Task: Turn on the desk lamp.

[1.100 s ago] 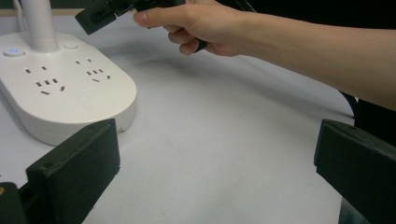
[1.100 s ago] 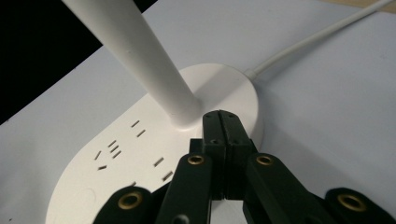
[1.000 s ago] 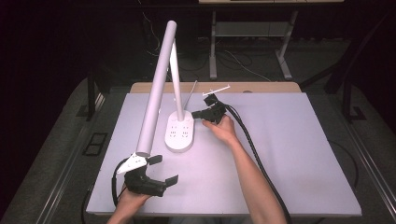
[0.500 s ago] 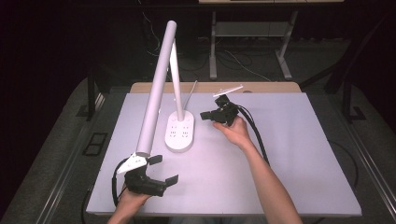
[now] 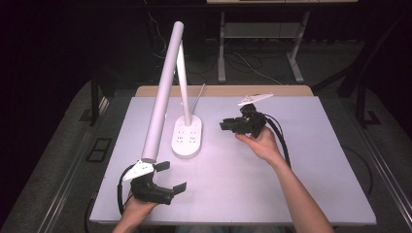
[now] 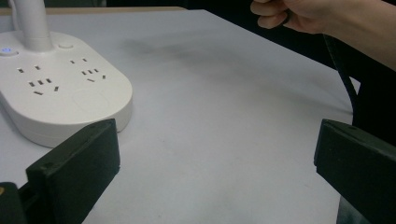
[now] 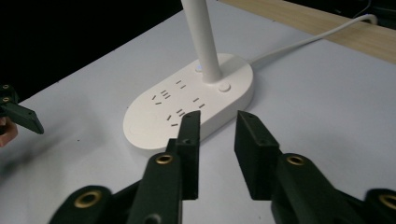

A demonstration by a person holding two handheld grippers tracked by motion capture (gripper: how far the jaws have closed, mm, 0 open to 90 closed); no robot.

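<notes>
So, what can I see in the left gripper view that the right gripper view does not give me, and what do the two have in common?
The left gripper view alone gives the person's right hand and a blue light on the lamp base. The right gripper view alone gives the white cable leaving the base, the wooden edge and a jaw of the left gripper. Both give the lamp base with its sockets, the lamp's stem and the white table.
</notes>
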